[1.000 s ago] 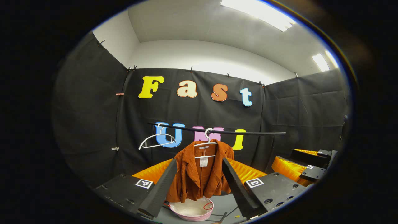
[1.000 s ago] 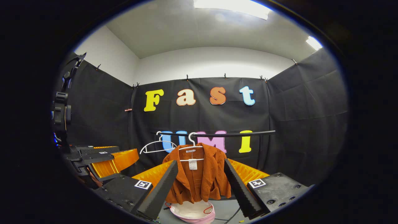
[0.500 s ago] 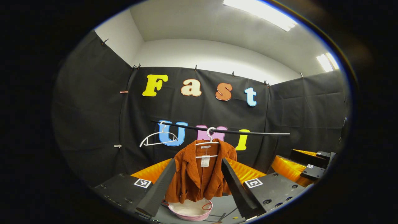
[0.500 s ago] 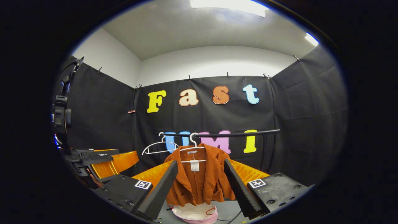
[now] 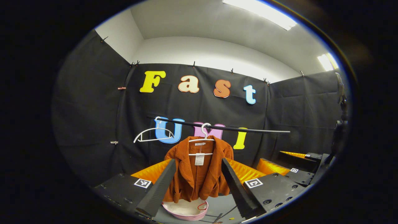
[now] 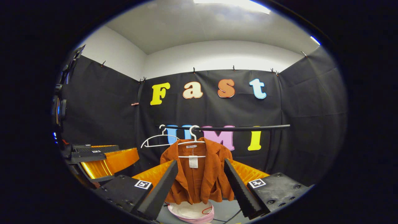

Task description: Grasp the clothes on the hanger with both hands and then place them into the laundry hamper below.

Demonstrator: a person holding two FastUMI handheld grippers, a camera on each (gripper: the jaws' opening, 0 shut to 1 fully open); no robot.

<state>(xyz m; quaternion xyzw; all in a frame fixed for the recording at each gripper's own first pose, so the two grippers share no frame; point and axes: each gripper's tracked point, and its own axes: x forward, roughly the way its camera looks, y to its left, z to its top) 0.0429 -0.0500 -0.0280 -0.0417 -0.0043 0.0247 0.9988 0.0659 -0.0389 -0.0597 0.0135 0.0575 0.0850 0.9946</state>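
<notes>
A rust-orange jacket (image 5: 194, 174) (image 6: 196, 175) hangs on a white hanger (image 5: 203, 137) (image 6: 192, 138) from a black rail (image 5: 236, 128) (image 6: 236, 128). Below it on the floor stands a pink laundry hamper (image 5: 186, 211) (image 6: 191, 212) with a white inside. My left gripper (image 5: 199, 186) is open, short of the jacket, its fingers framing it from afar. My right gripper (image 6: 202, 186) is open too, also well back from the jacket. In the left gripper view the right gripper (image 5: 292, 169) shows at the right; in the right gripper view the left gripper (image 6: 99, 158) shows at the left.
A second white hanger (image 5: 152, 135) (image 6: 157, 141) hangs bare on the rail left of the jacket. Black cloth walls close the booth behind and at both sides. Cables lie on the grey floor (image 5: 220, 203) beside the hamper.
Both grippers have crept closer and risen slightly; the jacket sits a little larger and the rail a little higher in each view. Both stay open.
</notes>
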